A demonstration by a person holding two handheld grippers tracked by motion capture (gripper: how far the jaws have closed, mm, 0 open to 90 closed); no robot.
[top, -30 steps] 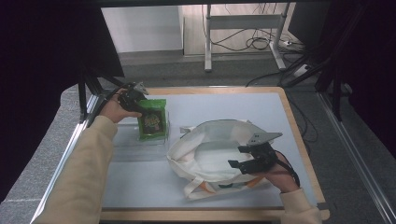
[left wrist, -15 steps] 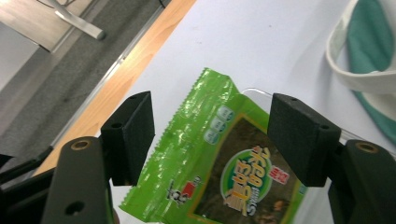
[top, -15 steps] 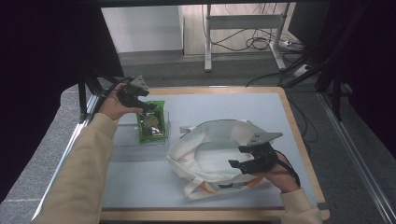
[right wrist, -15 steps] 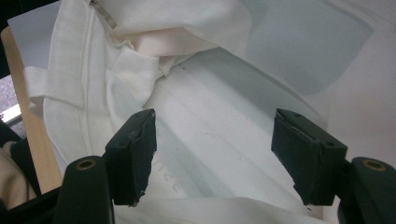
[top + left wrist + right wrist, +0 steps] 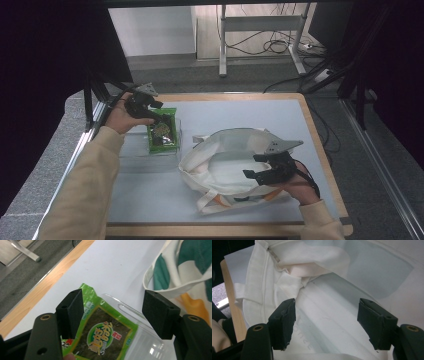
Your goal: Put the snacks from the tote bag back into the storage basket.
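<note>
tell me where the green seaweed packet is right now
In the high view the green seaweed packet lies on the table's left side, under the left claw and just left of the white tote bag.

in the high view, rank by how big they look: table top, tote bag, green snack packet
1. table top, largest by far
2. tote bag, lying open
3. green snack packet, smallest, under the left gripper

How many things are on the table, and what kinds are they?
Green snack packets: 1
Clear plastic trays: 1
White cloth bags: 1
Total: 3
</note>
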